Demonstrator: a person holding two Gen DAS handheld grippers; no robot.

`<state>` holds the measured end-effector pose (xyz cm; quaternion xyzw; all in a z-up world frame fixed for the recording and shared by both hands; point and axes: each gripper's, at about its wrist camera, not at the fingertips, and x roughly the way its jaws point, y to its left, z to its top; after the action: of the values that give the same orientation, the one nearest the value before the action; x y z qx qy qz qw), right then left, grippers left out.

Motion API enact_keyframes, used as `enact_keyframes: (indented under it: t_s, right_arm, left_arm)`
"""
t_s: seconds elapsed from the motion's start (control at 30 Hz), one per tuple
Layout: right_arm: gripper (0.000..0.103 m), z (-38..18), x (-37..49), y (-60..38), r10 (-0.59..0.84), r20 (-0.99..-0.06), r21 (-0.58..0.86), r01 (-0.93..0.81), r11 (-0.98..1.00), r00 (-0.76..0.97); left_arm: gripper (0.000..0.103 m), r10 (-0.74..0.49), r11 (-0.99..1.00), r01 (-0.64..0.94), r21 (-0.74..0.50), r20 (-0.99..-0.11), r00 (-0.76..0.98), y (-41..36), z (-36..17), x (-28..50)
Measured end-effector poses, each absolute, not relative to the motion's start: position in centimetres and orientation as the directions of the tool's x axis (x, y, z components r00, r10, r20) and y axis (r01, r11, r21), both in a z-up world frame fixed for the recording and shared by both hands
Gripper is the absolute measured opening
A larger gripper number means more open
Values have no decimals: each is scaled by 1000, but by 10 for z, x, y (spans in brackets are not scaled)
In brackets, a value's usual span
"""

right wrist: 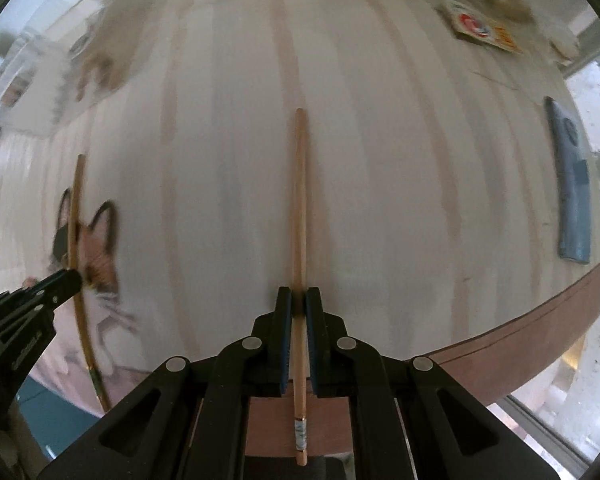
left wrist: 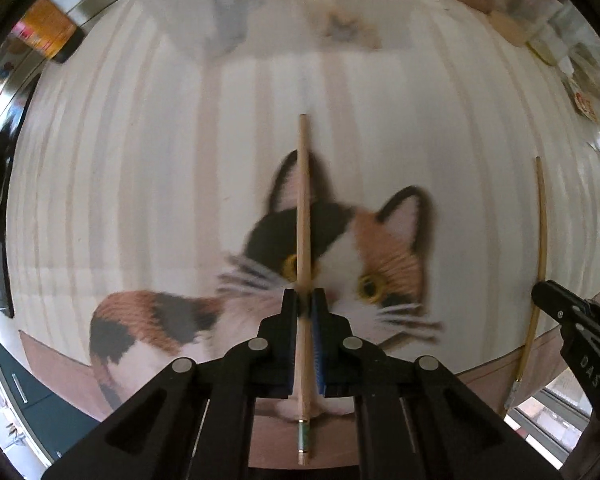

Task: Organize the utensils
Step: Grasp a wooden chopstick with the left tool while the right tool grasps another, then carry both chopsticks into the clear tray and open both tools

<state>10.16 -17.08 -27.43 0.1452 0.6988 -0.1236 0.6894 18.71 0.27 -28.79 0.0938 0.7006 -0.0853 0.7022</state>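
In the left wrist view a wooden chopstick [left wrist: 303,216] runs lengthwise between my left gripper's [left wrist: 305,300] blue pads, which are shut on it above a cat-print placemat [left wrist: 380,248]. At the right edge of that view the right gripper [left wrist: 540,294] holds a second chopstick [left wrist: 542,232]. In the right wrist view that second chopstick [right wrist: 299,216] is pinched between my right gripper's [right wrist: 299,300] shut pads, over pale striped table wood. At the left of that view the left gripper [right wrist: 70,280] appears with its chopstick [right wrist: 76,216].
The striped wooden table [right wrist: 380,160] has a brown front edge [right wrist: 540,320]. A dark blue-grey flat object [right wrist: 572,188] lies at the right. Blurred packets and jars [right wrist: 484,28] crowd the far edge. A dark bottle with an orange label [left wrist: 48,32] stands at far left.
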Motion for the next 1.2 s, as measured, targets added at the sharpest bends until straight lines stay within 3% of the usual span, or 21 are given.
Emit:
enact_keyframes:
  t_s: [0.4,1.0,1.2]
  right_arm:
    - [8,-271,92,-102,13,-1000,6,304,953,-21]
    - [7,-277,110,-142,28,-1000,24,316,948,-10]
    - [7,-268,97,-135,30,-999,35,337,941,21]
  left_arm:
    - [5,-26,968,249,-23,-1000,9,46,-288,180]
    - [4,-7,967,256,2,-999,34,27,-285,168]
    - [4,-5,967,255,27,-992,124,30,-255,156]
